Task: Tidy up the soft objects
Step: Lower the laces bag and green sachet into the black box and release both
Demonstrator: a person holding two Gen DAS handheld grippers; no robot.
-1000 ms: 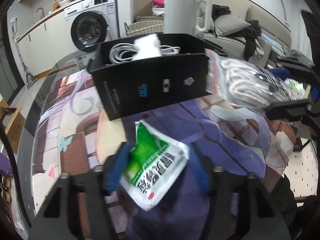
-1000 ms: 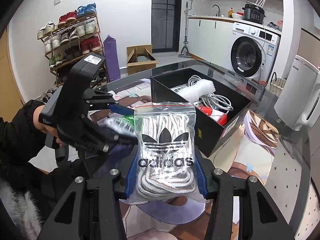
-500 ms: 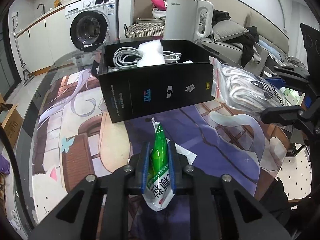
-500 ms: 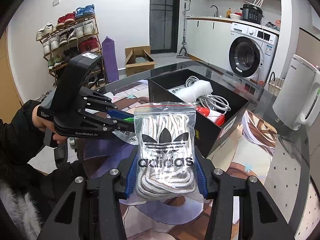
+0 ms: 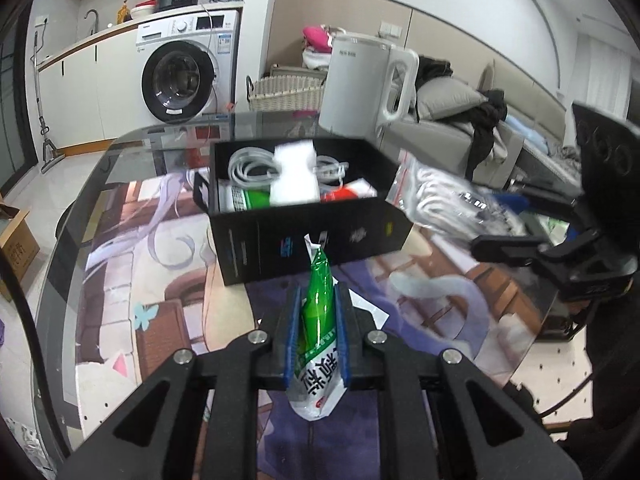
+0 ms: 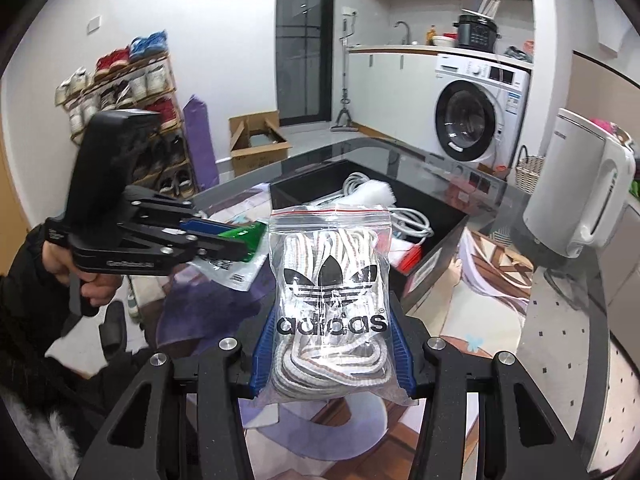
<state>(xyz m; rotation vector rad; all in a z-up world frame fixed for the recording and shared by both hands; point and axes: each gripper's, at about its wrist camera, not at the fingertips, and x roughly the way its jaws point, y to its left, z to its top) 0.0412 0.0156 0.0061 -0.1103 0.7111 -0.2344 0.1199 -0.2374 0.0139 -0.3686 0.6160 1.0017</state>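
My left gripper (image 5: 317, 300) is shut on a green and white soft packet (image 5: 318, 320), held edge-up above the table in front of the black box (image 5: 304, 232). The box holds white cables (image 5: 248, 162), a white foam piece and other packets. My right gripper (image 6: 330, 336) is shut on a clear zip bag of striped laces (image 6: 330, 300) with an Adidas logo, raised near the box's right end. In the right wrist view the left gripper (image 6: 224, 236) and its packet (image 6: 244, 236) show at left; in the left wrist view the lace bag (image 5: 444, 196) shows at right.
A white kettle (image 5: 360, 88) stands behind the box on the glass table (image 5: 120, 240), which has a printed mat. A washing machine (image 5: 180, 76), wicker basket, sofa, shoe rack (image 6: 120, 92) and cardboard box (image 6: 256, 144) surround the table.
My left gripper closed on the green packet, turned it edge-up and lifted it off the table toward the box. My right gripper kept holding the lace bag nearly still.
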